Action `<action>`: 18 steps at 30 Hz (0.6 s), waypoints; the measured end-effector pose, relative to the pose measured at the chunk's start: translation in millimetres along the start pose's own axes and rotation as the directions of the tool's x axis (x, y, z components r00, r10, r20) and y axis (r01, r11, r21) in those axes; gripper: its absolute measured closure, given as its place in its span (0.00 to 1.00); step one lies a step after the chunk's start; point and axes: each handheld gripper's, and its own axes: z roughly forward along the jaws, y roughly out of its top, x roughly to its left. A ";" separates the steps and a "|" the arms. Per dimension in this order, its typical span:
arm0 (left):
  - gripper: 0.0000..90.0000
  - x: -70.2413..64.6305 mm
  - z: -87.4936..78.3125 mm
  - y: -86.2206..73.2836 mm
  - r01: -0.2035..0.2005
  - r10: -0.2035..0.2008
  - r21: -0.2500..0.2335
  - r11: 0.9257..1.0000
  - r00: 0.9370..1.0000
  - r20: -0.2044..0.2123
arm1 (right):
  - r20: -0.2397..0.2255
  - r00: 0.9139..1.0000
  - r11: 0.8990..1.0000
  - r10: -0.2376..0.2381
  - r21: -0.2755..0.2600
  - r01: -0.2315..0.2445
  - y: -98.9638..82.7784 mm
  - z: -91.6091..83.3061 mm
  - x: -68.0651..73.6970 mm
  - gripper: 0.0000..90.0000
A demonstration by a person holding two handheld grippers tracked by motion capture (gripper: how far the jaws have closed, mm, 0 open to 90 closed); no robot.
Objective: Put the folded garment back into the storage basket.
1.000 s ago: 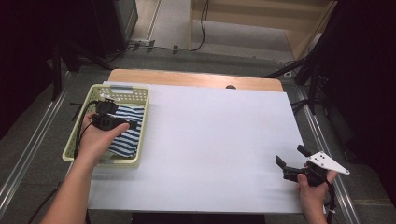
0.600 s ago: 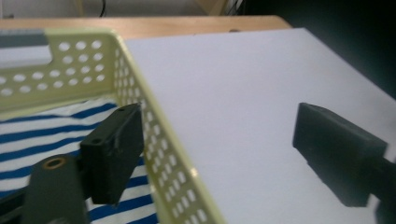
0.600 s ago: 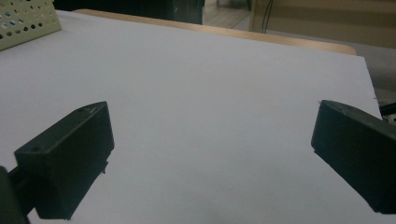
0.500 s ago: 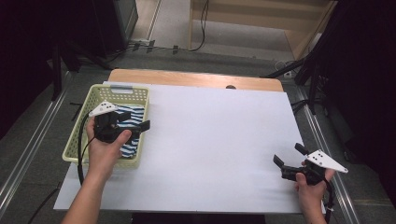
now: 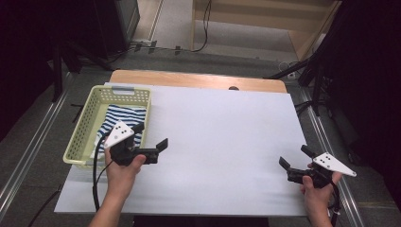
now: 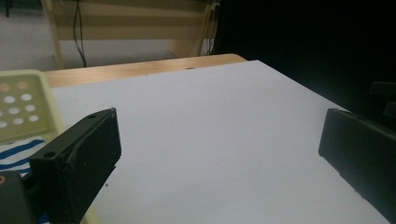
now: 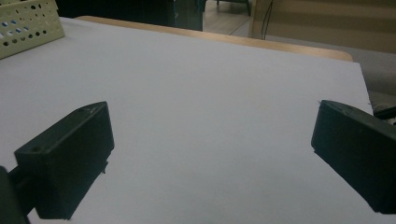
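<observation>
- White sheeting covers the table ahead of both my grippers, with a strip of bare wood showing along its far edge.
- Pale yellow and perforated, the basket sits just to the left of my left gripper, its long axis running away from me; in the left gripper view its wall stands beside my left jaw.
- Inside the basket lies the blue-and-white striped cloth, crumpled along the bottom, just behind and left of my left gripper and not touching it.
- My left gripper hangs over the basket's near right corner, its jaws having just been opening; they now stand wide with nothing between them, pointing out over the bare sheet.
- My right gripper rests near the table's right edge, well apart from the basket, jaws spread wide and empty.
- Judging by this, the cloth is the left hand's job: it lies far nearer that side, and any return means swinging back left.
</observation>
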 end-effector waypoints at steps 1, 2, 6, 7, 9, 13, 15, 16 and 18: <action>0.00 -4.9 1.2 -3.0 -0.012 0.012 0.001 1.000 1.000 -0.001 | -0.001 1.000 1.000 0.000 -0.001 0.000 -0.1 0.0 -0.2 0.00; 0.00 -9.0 3.0 -6.1 -0.019 0.019 0.000 1.000 1.000 0.002 | -0.001 1.000 1.000 -0.001 -0.001 0.001 -0.3 0.1 -0.2 0.00; 0.00 -23.6 10.9 -19.1 -0.062 0.062 0.007 0.998 0.998 0.018 | -0.009 1.000 1.000 -0.003 0.003 0.003 -0.7 0.3 1.3 0.00; 0.00 -26.6 12.6 -22.2 -0.064 0.063 0.007 0.998 0.998 0.028 | -0.009 1.000 1.000 -0.005 0.004 0.005 -0.8 0.2 1.6 0.00; 0.00 -33.2 16.0 -28.2 -0.078 0.078 -0.002 0.997 0.996 0.045 | -0.014 1.000 1.000 -0.005 0.003 0.005 -1.1 0.2 2.7 0.00; 0.00 -45.4 24.3 -38.7 -0.125 0.125 0.008 0.992 0.990 0.063 | -0.018 1.000 1.000 -0.006 0.003 0.006 -2.2 0.5 3.3 0.00; 0.00 -47.1 28.9 -44.0 -0.125 0.123 0.014 0.992 0.990 0.072 | -0.022 1.000 1.000 -0.001 0.006 0.001 -2.6 0.7 4.5 0.00; 0.00 -47.1 30.8 -46.4 -0.129 0.127 0.022 0.991 0.989 0.072 | -0.021 1.000 1.000 -0.001 0.004 0.001 -2.7 0.9 5.2 0.00; 0.00 -47.1 34.8 -50.9 -0.127 0.124 0.036 0.991 0.990 0.073 | -0.027 1.000 1.000 -0.005 0.004 0.005 -2.4 1.3 7.3 0.00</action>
